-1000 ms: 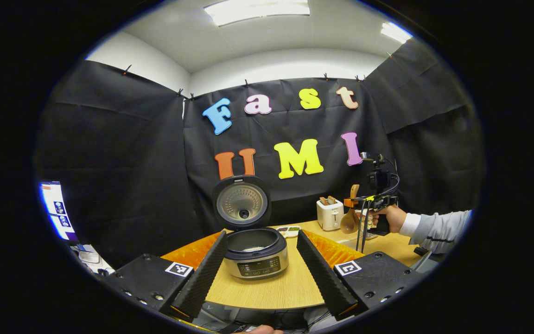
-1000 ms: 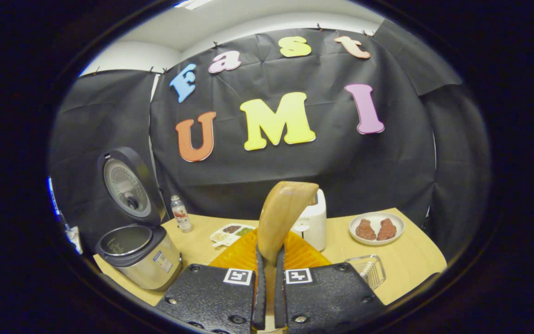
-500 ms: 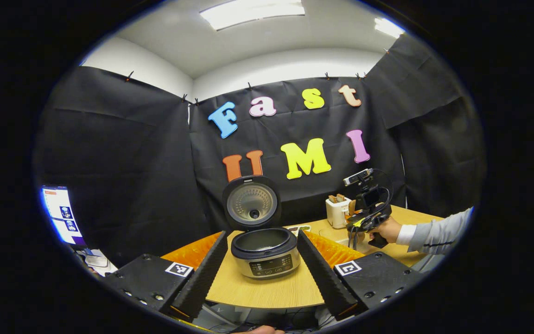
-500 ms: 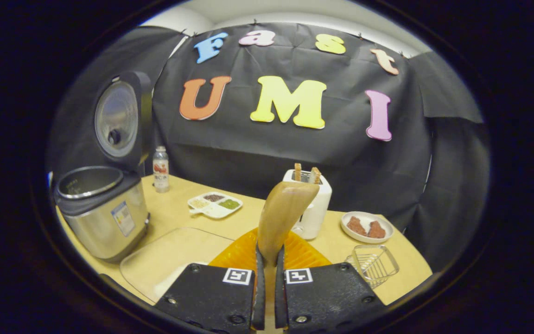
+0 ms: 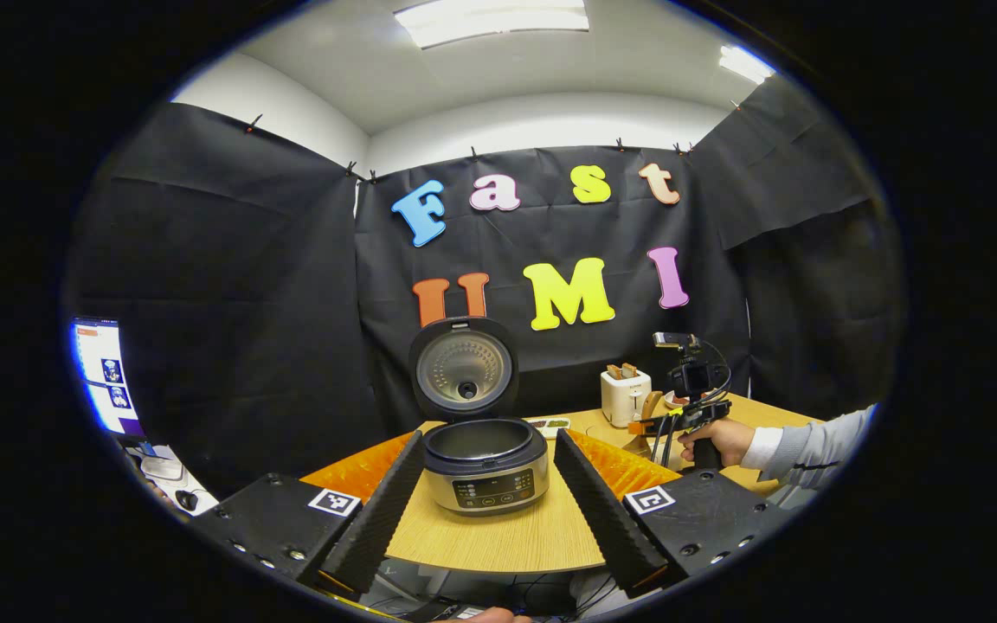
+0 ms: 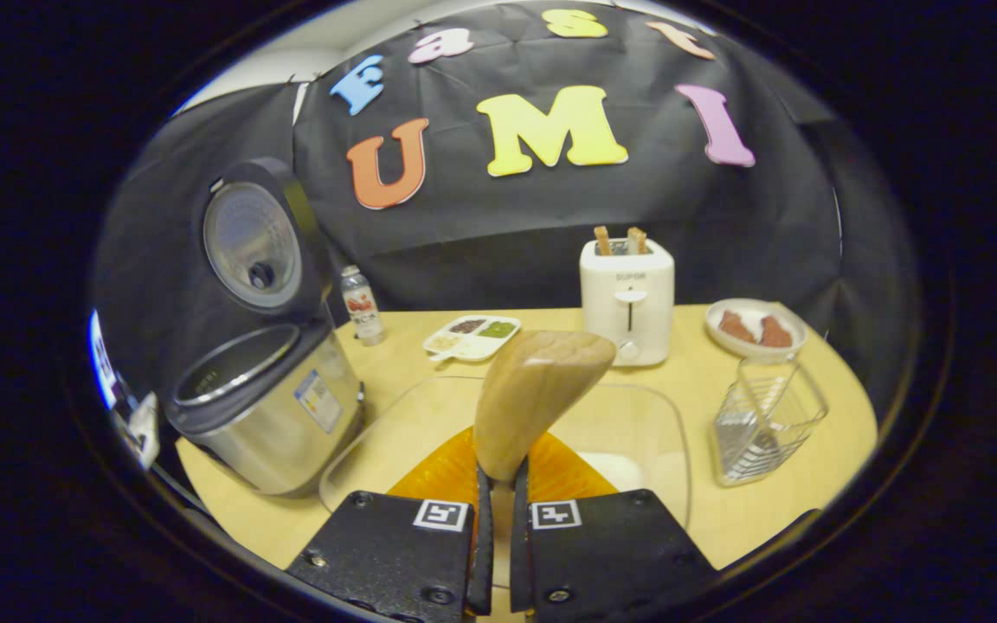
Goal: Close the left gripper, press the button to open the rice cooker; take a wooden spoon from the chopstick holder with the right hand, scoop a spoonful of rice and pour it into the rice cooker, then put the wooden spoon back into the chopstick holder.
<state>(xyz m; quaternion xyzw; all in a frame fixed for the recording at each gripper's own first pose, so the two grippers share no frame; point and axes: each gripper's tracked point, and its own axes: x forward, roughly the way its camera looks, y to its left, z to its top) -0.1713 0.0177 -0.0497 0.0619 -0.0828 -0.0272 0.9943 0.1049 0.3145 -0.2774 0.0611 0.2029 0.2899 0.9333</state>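
Note:
The rice cooker [image 5: 483, 463] stands on the wooden table with its lid up [image 5: 462, 369]; in the right gripper view the rice cooker [image 6: 269, 414] is at the left. My left gripper [image 5: 485, 497] is open, its fingers either side of the cooker but well short of it. My right gripper [image 6: 498, 536] is shut on the wooden spoon [image 6: 531, 396], bowl tilted up and forward over a clear glass dish [image 6: 637, 433] holding white rice [image 6: 615, 472]. The wire chopstick holder [image 6: 762, 420] stands at the right. In the left gripper view a hand holds the right gripper [image 5: 680, 422] low over the table.
A white toaster [image 6: 627, 298] with toast stands at the back, a plate [image 6: 754, 329] with brown food to its right. A divided snack tray [image 6: 472, 336] and a small bottle [image 6: 362, 305] sit behind the glass dish. A screen [image 5: 105, 374] glows at the far left.
My right gripper has swung down and right with the spoon, from raised near the toaster to low over the glass dish. My left gripper stays open and has barely shifted.

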